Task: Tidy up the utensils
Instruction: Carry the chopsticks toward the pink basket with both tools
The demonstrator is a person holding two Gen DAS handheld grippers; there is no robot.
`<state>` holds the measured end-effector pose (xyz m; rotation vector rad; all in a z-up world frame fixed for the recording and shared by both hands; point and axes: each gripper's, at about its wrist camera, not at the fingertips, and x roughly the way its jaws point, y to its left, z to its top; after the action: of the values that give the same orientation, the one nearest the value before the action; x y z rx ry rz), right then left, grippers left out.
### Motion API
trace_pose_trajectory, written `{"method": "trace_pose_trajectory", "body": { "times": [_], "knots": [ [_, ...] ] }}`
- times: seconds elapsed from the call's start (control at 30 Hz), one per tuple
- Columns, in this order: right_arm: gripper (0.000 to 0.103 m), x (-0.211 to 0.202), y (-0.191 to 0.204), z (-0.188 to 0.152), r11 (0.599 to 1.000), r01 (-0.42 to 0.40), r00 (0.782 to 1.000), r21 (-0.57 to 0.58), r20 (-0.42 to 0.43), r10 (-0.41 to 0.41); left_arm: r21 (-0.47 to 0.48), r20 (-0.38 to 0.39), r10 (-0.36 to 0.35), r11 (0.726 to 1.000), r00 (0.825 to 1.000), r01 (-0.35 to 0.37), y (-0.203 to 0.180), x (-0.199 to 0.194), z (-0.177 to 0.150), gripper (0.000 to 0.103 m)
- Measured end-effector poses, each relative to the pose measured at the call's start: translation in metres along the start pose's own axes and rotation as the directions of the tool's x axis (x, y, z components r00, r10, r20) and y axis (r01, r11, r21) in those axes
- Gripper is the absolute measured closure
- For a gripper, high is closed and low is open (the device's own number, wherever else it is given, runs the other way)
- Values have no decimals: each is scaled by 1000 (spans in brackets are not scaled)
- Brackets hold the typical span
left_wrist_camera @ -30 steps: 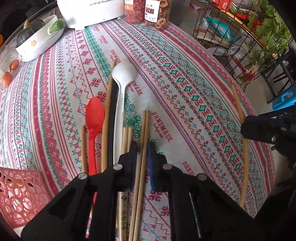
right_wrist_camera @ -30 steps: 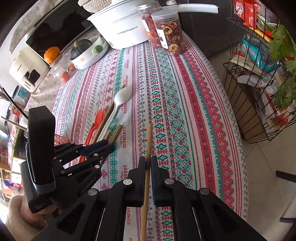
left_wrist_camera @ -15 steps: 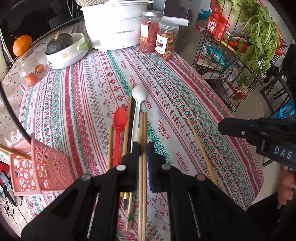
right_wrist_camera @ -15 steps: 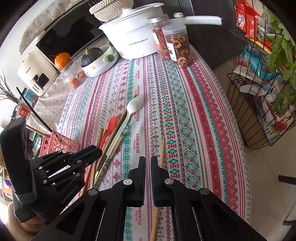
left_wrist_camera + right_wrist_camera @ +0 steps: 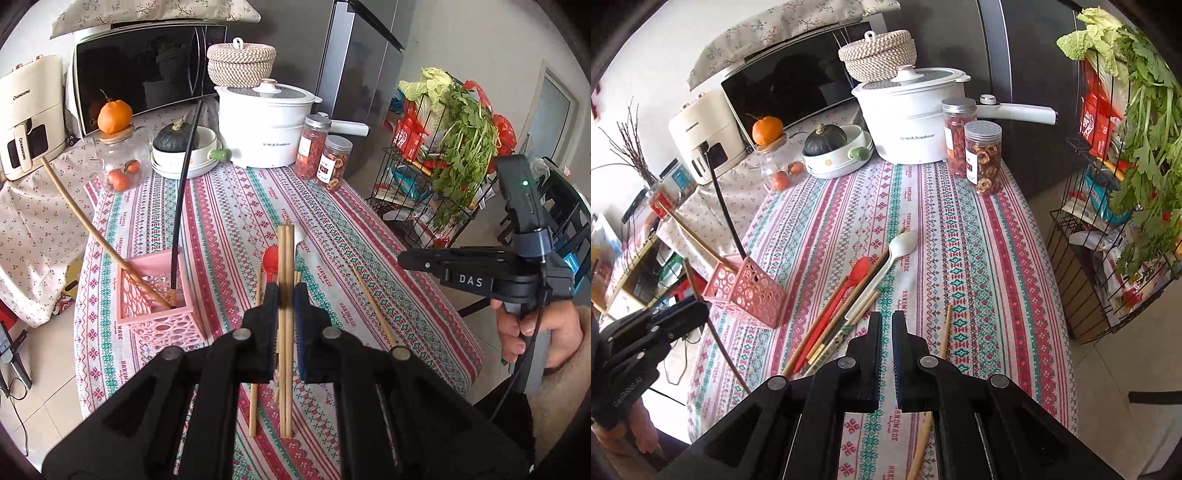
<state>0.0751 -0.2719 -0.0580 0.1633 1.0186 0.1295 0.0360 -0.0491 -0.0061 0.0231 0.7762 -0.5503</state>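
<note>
My left gripper [image 5: 285, 295] is shut on a pair of wooden chopsticks [image 5: 285, 258] and holds them lifted above the table. A pink perforated basket [image 5: 157, 295] stands to its left with a black chopstick [image 5: 183, 199] and a wooden one [image 5: 85, 218] leaning in it. On the cloth lie a red spoon [image 5: 846, 284], a white spoon [image 5: 886, 262] and several chopsticks [image 5: 827, 332]. My right gripper [image 5: 885, 325] is nearly shut and empty, raised above a single wooden chopstick [image 5: 945, 332] on the table. The basket also shows in the right wrist view [image 5: 746, 291].
At the table's far end stand a white pot [image 5: 266, 125], two jars [image 5: 325, 155], a dish with a squash [image 5: 181, 147] and a glass jar with an orange [image 5: 114, 147]. A wire rack with greens [image 5: 454, 155] stands right of the table.
Both grippers have risen and pulled back from the table. The left one lifted the chopstick pair. The right one let go of its single chopstick, which lies on the cloth.
</note>
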Motion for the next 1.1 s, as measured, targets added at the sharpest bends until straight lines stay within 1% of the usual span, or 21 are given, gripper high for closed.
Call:
{"method": "trace_pose_trajectory", "body": {
  "times": [0.03, 0.07, 0.1, 0.13, 0.2, 0.37, 0.4, 0.47, 0.5, 0.53, 0.6, 0.7, 0.73, 0.77, 0.83, 0.97, 1.1],
  "knots": [
    [84, 13, -6, -2, 1000, 12, 999, 16, -50, -12, -5, 0, -3, 1000, 1000, 3, 2, -2, -2, 93],
    [61, 27, -13, -4, 999, 34, 995, 41, -99, -30, -9, 3, -5, 1000, 1000, 5, 4, -5, -4, 93],
    [48, 41, -20, -7, 997, 54, 989, 58, -140, -46, -10, 6, -5, 1000, 1000, 5, 6, -6, -4, 93],
    [48, 53, -24, -8, 995, 78, 983, 65, -173, -66, -15, 6, -7, 1000, 1000, 7, 9, -8, -4, 93],
    [48, 73, -29, -11, 992, 115, 974, 60, -204, -101, -31, 5, -13, 999, 1000, 13, 14, -10, -6, 93],
    [48, 110, -26, -18, 990, 142, 959, 24, -251, -131, -51, 7, -26, 998, 1000, 26, 17, -14, -8, 93],
    [47, 111, -23, -20, 988, 156, 963, 4, -223, -152, -51, 8, -26, 998, 1000, 26, 17, -14, -8, 93],
    [46, 115, -13, -23, 977, 201, 958, -71, -194, -211, -51, 11, -26, 998, 1000, 26, 19, -15, -10, 93],
    [43, 116, -10, -25, 973, 211, 957, -93, -185, -225, -52, 12, -27, 998, 1000, 28, 20, -15, -11, 93],
    [36, 117, -11, -26, 971, 224, 953, -78, -191, -236, -51, 14, -26, 998, 1000, 27, 21, -16, -11, 93],
    [28, 116, -20, -25, 973, 232, 951, -4, -210, -227, -51, 17, -27, 998, 999, 28, 23, -18, -13, 93],
    [31, 116, -17, -26, 966, 259, 946, 13, -203, -251, -64, 20, -35, 997, 999, 37, 27, -23, -15, 93],
    [39, 115, -16, -25, 967, 255, 950, 16, -193, -248, -66, 22, -35, 997, 999, 37, 28, -25, -16, 93],
    [48, 113, -13, -25, 968, 249, 953, 10, -178, -244, -67, 24, -36, 997, 999, 37, 29, -27, -18, 93],
    [93, 110, -9, -24, 972, 234, 959, 7, -168, -230, -65, 29, -32, 997, 999, 34, 31, -31, -20, 93],
    [97, 110, -4, -27, 969, 246, 961, 0, -129, -244, -67, 39, -22, 997, 999, 25, 36, -38, -25, 93],
    [97, 102, 0, -28, 977, 208, 976, 36, -77, -205, -73, 64, -2, 997, 998, 7, 45, -49, -29, 93]
  ]
}}
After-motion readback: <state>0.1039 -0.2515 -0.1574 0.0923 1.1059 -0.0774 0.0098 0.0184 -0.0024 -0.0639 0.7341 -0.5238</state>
